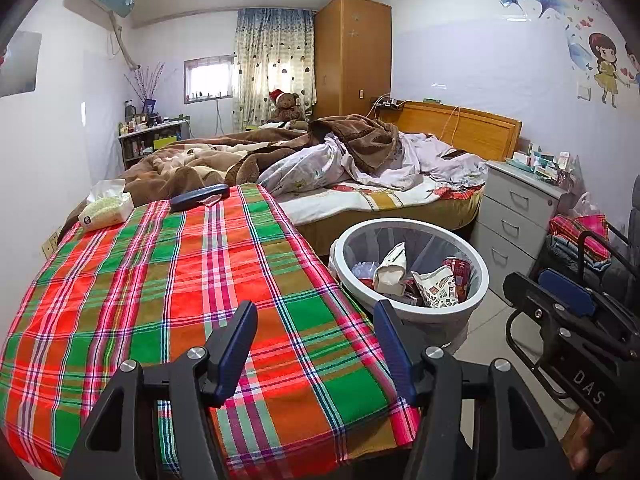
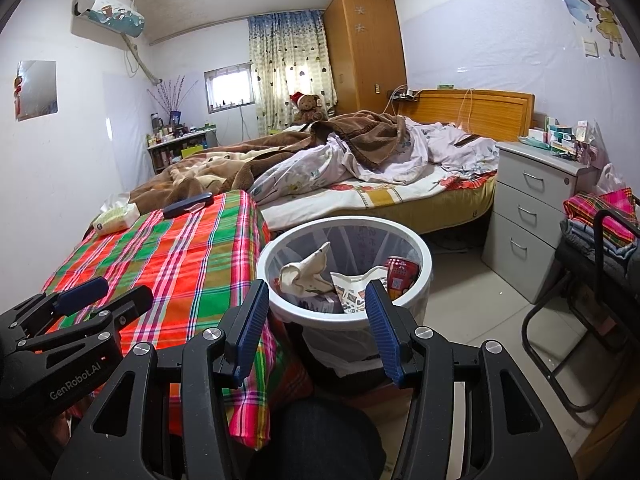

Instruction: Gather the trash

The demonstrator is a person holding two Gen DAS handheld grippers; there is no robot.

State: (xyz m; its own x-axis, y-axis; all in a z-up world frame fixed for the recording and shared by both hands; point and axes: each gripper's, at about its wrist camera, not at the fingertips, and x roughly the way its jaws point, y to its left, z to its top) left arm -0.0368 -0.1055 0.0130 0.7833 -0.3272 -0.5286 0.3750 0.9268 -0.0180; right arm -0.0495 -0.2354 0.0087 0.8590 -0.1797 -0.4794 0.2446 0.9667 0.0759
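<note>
A white round trash bin (image 1: 416, 308) (image 2: 280, 304) stands on the floor right of the plaid-covered table (image 1: 168, 280) (image 2: 168, 256). It holds crumpled paper (image 1: 390, 270) (image 2: 304, 272), a printed paper cup (image 1: 436, 288) (image 2: 352, 286) and red wrappers (image 1: 458, 270) (image 2: 400, 274). My left gripper (image 1: 316, 320) is open and empty above the table's near right part. My right gripper (image 2: 318, 296) is open and empty, just in front of the bin's near rim. The right gripper also shows in the left wrist view (image 1: 560, 300), and the left gripper in the right wrist view (image 2: 80, 296).
A tissue pack (image 1: 106, 208) (image 2: 116, 216) and a dark blue case (image 1: 200, 197) (image 2: 188, 204) lie at the table's far end. Behind is an unmade bed (image 1: 360, 160). A grey drawer cabinet (image 1: 516, 220) (image 2: 528, 216) and a black chair with folded clothes (image 2: 600, 240) stand at the right.
</note>
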